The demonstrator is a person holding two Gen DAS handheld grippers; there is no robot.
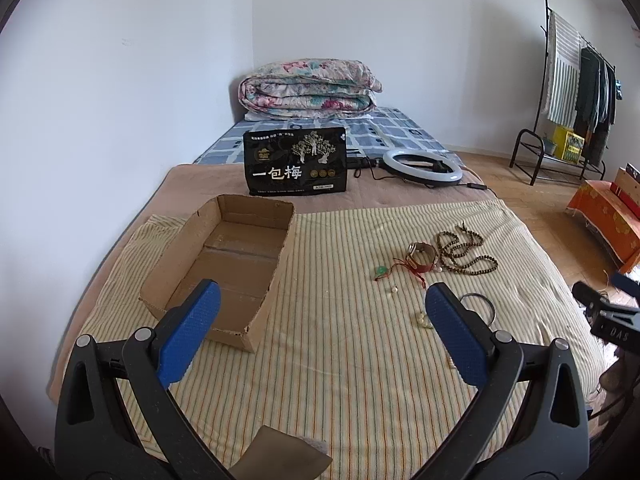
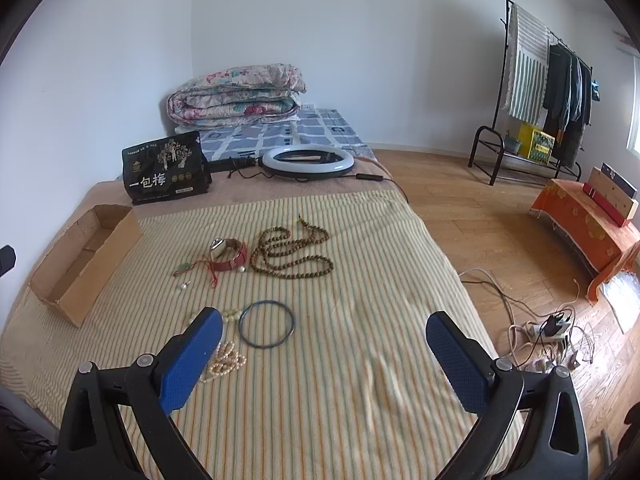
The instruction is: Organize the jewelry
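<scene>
Jewelry lies on a striped cloth [image 2: 320, 380] on the bed: a brown bead necklace [image 2: 288, 254] [image 1: 466, 252], a red-strap watch [image 2: 230, 254] [image 1: 422, 258], a green pendant on red cord [image 2: 185, 267] [image 1: 382, 271], a dark bangle [image 2: 267, 323] [image 1: 478, 306], a pearl strand [image 2: 226, 362] and loose pearls [image 2: 184, 286]. An open, empty cardboard box [image 1: 236, 256] [image 2: 86, 258] sits at the left. My left gripper [image 1: 322, 308] is open above the cloth, between box and jewelry. My right gripper [image 2: 324, 336] is open, right of the bangle. Both are empty.
A black snack bag [image 1: 296, 162] stands behind the box. A ring light [image 2: 308, 162] and its cable lie beyond. A folded quilt [image 1: 308, 88] is at the bed's far end. Right of the bed: wooden floor, cables and power strip [image 2: 552, 332], clothes rack [image 2: 540, 92], orange-covered stand [image 2: 584, 220].
</scene>
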